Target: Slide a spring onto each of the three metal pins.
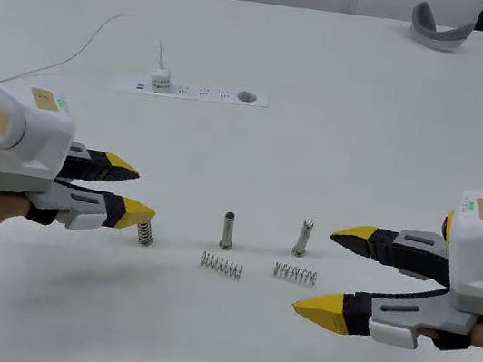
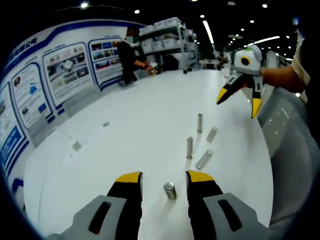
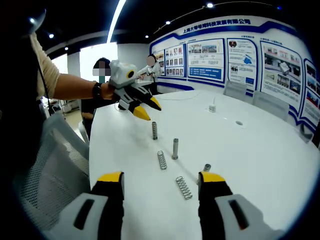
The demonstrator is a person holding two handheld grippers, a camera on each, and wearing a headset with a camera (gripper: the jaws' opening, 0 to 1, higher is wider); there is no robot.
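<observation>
Three metal pins stand in a row on the white table point(image 1: 344, 115). The left pin point(image 1: 145, 232) carries a spring; it sits just beyond the tips of my open left gripper point(image 1: 134, 190) and between them in the left gripper view point(image 2: 170, 190). The middle pin point(image 1: 227, 231) and the right pin point(image 1: 303, 238) are bare. One loose spring point(image 1: 221, 265) lies in front of the middle pin, another point(image 1: 295, 273) in front of the right pin. My right gripper point(image 1: 321, 272) is open and empty, a little right of the right pin point(image 3: 206, 168) and the near spring point(image 3: 183, 187).
A white power strip point(image 1: 191, 91) with a plug and cable lies farther back. A grey curved object point(image 1: 440, 29) rests at the far right edge. A mesh chair point(image 3: 50, 165) stands beside the table. People stand at the table's far end point(image 2: 132, 55).
</observation>
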